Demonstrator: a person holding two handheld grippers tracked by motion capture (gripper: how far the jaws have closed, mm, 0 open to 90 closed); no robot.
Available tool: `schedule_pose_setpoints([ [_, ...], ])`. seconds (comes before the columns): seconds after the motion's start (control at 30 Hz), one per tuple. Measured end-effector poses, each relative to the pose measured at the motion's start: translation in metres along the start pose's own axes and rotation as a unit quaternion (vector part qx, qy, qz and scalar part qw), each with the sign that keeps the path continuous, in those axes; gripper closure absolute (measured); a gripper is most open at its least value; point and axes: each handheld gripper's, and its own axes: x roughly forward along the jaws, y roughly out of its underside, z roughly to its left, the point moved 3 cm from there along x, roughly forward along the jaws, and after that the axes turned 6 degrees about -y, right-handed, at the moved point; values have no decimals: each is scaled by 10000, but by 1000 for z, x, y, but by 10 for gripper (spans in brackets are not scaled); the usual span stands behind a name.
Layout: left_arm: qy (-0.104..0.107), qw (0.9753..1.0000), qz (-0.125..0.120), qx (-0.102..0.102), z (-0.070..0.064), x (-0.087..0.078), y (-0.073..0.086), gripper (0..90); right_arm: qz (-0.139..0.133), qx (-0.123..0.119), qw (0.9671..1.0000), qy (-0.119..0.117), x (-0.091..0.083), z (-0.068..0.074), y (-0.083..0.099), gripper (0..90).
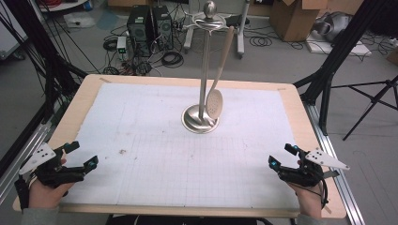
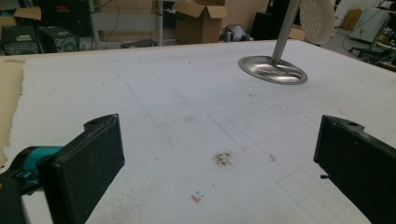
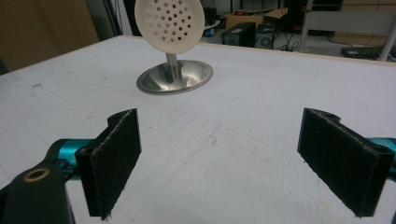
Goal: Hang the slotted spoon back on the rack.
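High view shows a tall metal stand [image 1: 202, 89] in the middle of the table [image 1: 84, 101], a bit toward the top of the frame. A pale spoon with holes [image 1: 217, 93] hangs from the ring at the top of the stand. Its long handle points up and leans to the right, and its round head hangs low, just beside the pole and just above the shiny round base.

Both grippers sit at the bottom of the frame, well apart from the stand. The left gripper [image 1: 82, 157] is in the lower left corner. The right gripper [image 1: 281, 155] is in the lower right corner. Each one has its jaws spread wide with nothing between them.

The spoon hangs on the right side of the pole, so it looks a little nearer to the right gripper. From there the spoon lies up and to the left in the frame.

Right gripper view has the spoon's round head [image 3: 169, 21] at the top, left of the middle, with the base [image 3: 175, 77] right under it. The gap between the jaws points a bit to the right of it. I think this hand needs to turn a little left and go forward.

Left gripper view has the stand's base [image 2: 273, 70] in the upper right, with the spoon head [image 2: 317, 18] at the top edge.
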Motion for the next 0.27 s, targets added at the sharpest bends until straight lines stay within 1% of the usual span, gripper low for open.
schedule_pose_setpoints([
  [0.13,-47,10000,-8,-2,1,-2,0,20,-27,-7,10000,11,0,-2,2,126],
  [0.17,-52,10000,-7,-13,1,-2,0,20,-50,40,10000,32,0,-2,2,126],
  [0.27,-68,10000,14,-14,1,-1,1,20,-241,164,9995,72,1,-2,2,126],
])
